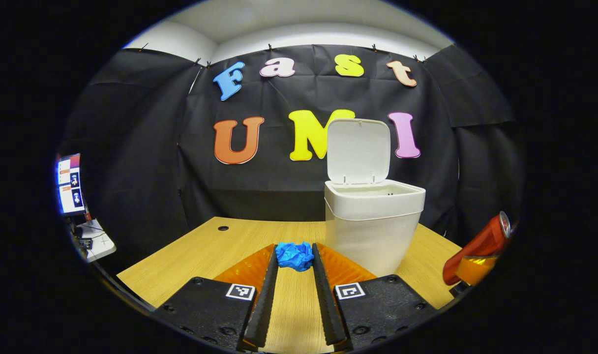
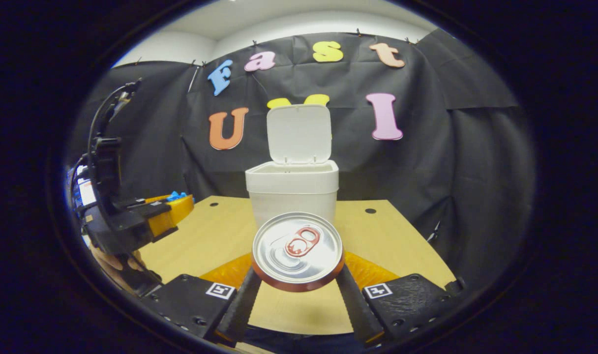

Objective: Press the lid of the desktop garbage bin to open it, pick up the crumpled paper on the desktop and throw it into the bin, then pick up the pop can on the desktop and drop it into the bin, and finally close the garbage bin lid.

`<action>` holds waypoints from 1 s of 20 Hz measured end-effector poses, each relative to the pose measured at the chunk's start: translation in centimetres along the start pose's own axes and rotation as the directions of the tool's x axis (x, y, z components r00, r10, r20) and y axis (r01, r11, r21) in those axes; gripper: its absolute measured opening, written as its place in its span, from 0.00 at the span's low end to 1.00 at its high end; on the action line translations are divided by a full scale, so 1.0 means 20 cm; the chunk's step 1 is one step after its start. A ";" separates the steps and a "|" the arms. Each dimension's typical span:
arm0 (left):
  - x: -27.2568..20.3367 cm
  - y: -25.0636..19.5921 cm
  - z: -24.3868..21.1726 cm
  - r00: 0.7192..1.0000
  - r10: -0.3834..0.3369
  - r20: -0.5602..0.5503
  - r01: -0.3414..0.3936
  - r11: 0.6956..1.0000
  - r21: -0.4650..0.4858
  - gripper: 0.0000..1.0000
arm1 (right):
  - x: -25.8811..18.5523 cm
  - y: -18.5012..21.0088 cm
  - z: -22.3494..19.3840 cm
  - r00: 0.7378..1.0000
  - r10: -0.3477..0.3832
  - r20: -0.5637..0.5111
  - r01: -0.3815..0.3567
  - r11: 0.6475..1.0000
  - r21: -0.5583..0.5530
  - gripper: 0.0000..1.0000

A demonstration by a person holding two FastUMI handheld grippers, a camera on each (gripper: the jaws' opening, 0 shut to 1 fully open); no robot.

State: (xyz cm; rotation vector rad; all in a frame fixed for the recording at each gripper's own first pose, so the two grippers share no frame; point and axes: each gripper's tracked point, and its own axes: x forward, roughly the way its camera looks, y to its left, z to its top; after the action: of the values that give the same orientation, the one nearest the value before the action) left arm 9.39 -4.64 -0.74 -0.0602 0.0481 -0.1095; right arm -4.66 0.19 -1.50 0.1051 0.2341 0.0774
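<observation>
The white bin [image 1: 373,221] stands on the wooden desk with its lid [image 1: 359,150] swung up and open. My left gripper [image 1: 295,256] is shut on the blue crumpled paper [image 1: 295,255], held just left of the bin and below its rim. In the right gripper view the bin [image 2: 293,194] stands straight ahead, lid [image 2: 299,132] up. My right gripper [image 2: 297,275] is shut on the red pop can [image 2: 297,250], whose silver top faces the camera. The can [image 1: 481,243] also appears at the far right of the left gripper view. The left gripper [image 2: 173,206] with the blue paper [image 2: 177,196] shows at the left.
The wooden desk [image 1: 205,250] has round cable holes [image 2: 370,211] near its back edge. A screen [image 1: 70,184] and a small white device [image 1: 97,241] sit off the desk's left side. A hand [image 2: 114,263] holds the left gripper low at the left.
</observation>
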 end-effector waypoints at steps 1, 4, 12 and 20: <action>0.03 0.00 0.04 1.000 0.010 0.010 -0.010 1.000 -0.001 0.45 | -0.01 -0.01 0.01 1.000 0.003 0.005 -0.003 1.000 0.000 0.80; 0.10 -0.02 0.17 0.999 0.033 0.041 -0.033 0.999 -0.005 0.45 | -0.04 -0.05 0.04 1.000 0.000 0.023 0.000 1.000 0.002 0.80; 0.30 -0.14 0.46 0.989 0.033 0.144 -0.027 0.999 -0.040 0.44 | -0.11 -0.13 0.10 0.998 0.016 0.063 -0.017 1.000 0.018 0.80; 0.63 -0.45 0.65 0.980 -0.033 0.195 0.041 0.998 -0.041 0.44 | -0.13 -0.27 0.15 0.995 -0.024 0.096 0.019 0.999 0.044 0.80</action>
State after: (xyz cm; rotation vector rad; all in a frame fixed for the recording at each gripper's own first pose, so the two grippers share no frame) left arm 21.54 -14.16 12.23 -0.1166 -0.1460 -0.1394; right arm -6.18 -5.67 1.38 0.1491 0.1401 0.0455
